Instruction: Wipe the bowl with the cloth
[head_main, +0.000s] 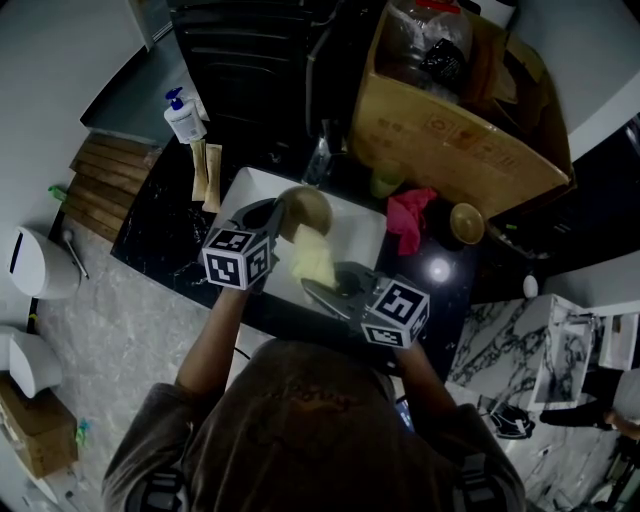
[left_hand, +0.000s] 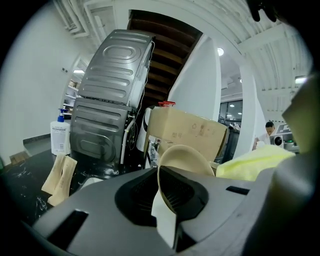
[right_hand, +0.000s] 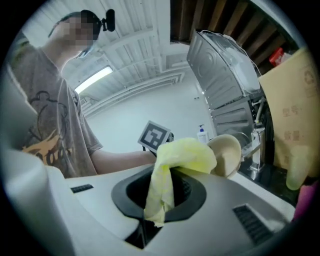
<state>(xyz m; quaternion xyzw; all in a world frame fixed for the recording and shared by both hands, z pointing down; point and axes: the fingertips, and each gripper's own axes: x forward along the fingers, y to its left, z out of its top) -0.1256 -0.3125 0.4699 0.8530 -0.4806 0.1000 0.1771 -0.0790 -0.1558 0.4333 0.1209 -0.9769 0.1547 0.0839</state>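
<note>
Over the white sink (head_main: 365, 222) my left gripper (head_main: 274, 215) is shut on the rim of a tan bowl (head_main: 306, 210), held tilted on edge. The bowl (left_hand: 184, 159) rises from between the jaws in the left gripper view. My right gripper (head_main: 322, 288) is shut on a yellow cloth (head_main: 312, 258), which is bunched up and pressed against the bowl. In the right gripper view the cloth (right_hand: 176, 165) hangs from the jaws and touches the bowl (right_hand: 227, 155) beyond it.
A pink cloth (head_main: 410, 218) and a second small bowl (head_main: 466, 222) lie right of the sink. A cardboard box (head_main: 455, 110) stands behind. A soap pump bottle (head_main: 183, 118) and tan packets (head_main: 206, 175) sit on the black counter (head_main: 160, 235) at left. A faucet (head_main: 318, 160) rises behind the sink.
</note>
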